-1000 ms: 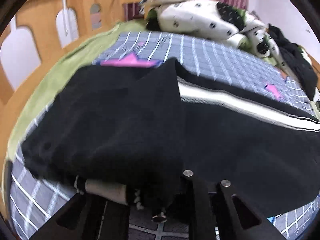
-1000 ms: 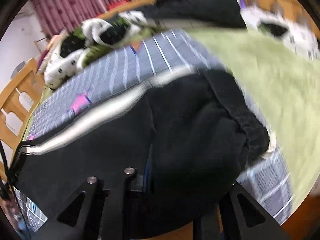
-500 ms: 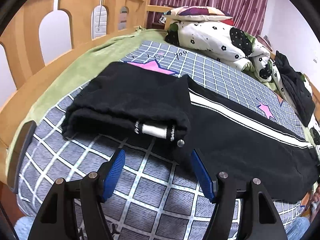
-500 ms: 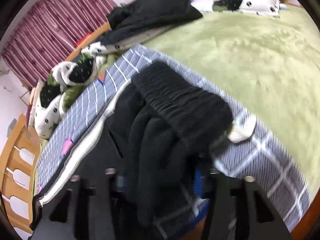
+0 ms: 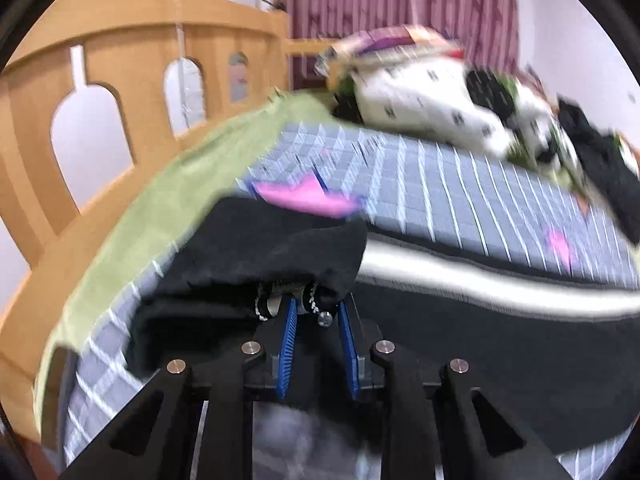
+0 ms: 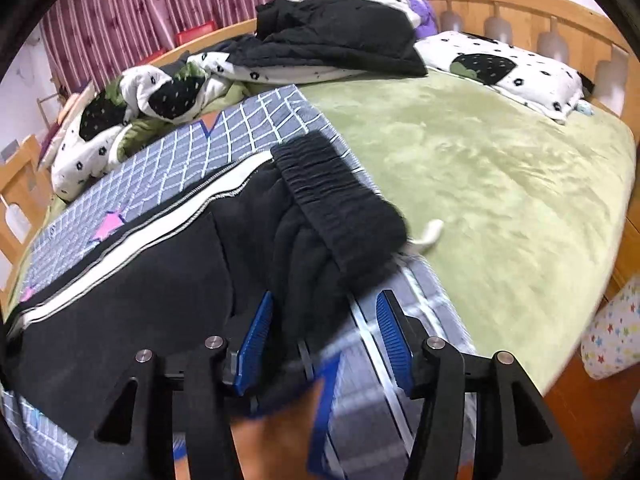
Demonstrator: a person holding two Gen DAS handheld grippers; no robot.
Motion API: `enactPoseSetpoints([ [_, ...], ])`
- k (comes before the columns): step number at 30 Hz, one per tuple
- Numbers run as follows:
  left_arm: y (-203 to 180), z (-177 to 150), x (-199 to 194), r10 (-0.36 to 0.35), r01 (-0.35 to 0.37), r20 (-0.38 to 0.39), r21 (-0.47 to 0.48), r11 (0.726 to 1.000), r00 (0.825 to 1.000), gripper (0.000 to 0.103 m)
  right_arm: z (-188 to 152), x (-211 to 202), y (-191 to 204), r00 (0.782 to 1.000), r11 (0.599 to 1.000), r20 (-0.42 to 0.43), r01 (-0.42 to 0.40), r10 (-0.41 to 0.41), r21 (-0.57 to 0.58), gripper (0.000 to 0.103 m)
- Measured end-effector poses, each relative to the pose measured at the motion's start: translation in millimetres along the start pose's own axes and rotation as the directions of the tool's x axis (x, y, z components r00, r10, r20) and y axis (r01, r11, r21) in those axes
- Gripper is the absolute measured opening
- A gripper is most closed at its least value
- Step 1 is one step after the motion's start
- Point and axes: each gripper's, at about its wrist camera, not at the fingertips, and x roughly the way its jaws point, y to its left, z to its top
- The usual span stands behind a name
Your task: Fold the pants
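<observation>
The left gripper [image 5: 316,312] has narrow jaws around the hem of the black pants [image 5: 260,248], while the right gripper [image 6: 324,320] has wide jaws around the waistband [image 6: 336,188] fold on the bed [image 6: 500,168].

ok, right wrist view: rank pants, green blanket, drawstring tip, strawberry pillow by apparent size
1. green blanket and pants: look alike, and the pants are nearer, so unranked
2. strawberry pillow
3. drawstring tip

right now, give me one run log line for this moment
task: fold pants | left gripper: jaws narrowed at pants cuff | right gripper: jaws open around waistband | surface: checked blanket
</observation>
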Motion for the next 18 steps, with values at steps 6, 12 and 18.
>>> enactPoseSetpoints([
  [6,32,62,40,0.061,-0.053,0.106,-0.077,0.996,0.993,0.019,12,-52,30,0.995,1.000,0.095,0.000,-0.001,0.012,0.054],
  [12,56,90,68,0.116,-0.098,0.108,-0.158,0.983,0.987,0.064,26,-42,139,0.987,0.991,0.104,-0.112,0.119,-0.072,0.056],
  [18,72,52,42,-0.065,0.071,0.037,-0.177,0.982,0.997,0.080,14,-9,258,0.956,0.949,0.021,-0.286,0.291,-0.132,0.056],
])
